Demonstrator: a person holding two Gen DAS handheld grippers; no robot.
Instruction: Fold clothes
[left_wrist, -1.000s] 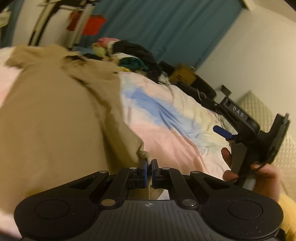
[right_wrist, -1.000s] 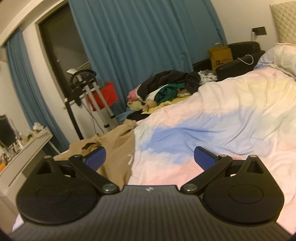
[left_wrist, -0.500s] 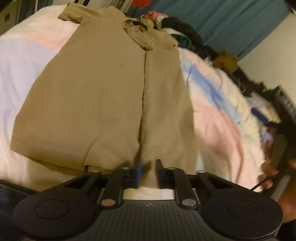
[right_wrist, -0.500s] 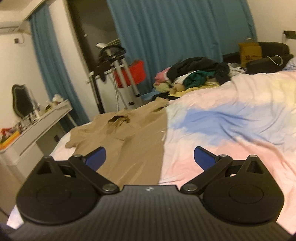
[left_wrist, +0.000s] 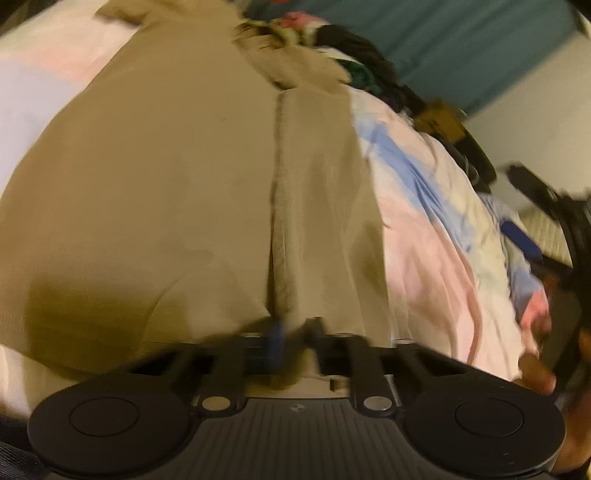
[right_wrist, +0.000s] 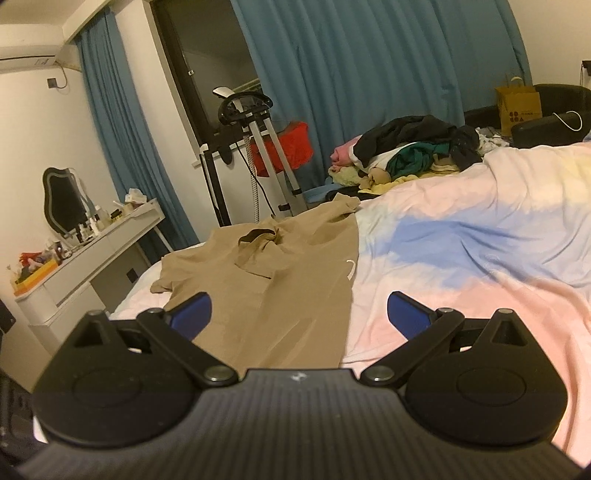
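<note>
The tan shirt (left_wrist: 166, 192) lies spread flat on the bed (right_wrist: 480, 258), its long axis running from the hem at the near edge away to the collar (right_wrist: 258, 236) at the far end, toward the blue curtain (right_wrist: 369, 66). Its right-hand side has been turned in over the body, leaving a straight folded edge (left_wrist: 275, 206) running lengthwise down the garment. One short sleeve (right_wrist: 166, 277) sticks out on the side toward the white counter (right_wrist: 96, 254).

The left gripper (left_wrist: 293, 332) is pitched steeply down at the hem, right where that folded edge ends. The left wrist view is smeared with blur, and its jaws have just been closing; a bit of tan cloth shows between the two fingers, which now look clenched on the hem, though the blur makes the contact itself hard to see.

The right gripper (right_wrist: 297, 314) sits low over the near edge of the bed, tilted only slightly down and aimed along the shirt's length. Its jaws are released and wide apart: the left blue pad (right_wrist: 192, 314) is over the tan cloth, the right one (right_wrist: 406, 314) over the pink part of the bedcover, and the shirt's folded right border runs up between them. They touch nothing that I can see. In the left wrist view the same gripper shows at the far right edge, gripped by the person's hand (left_wrist: 539, 354).

Beyond the shirt, a heap of unsorted clothes (right_wrist: 406, 147) rests at the far end of the bed.
</note>
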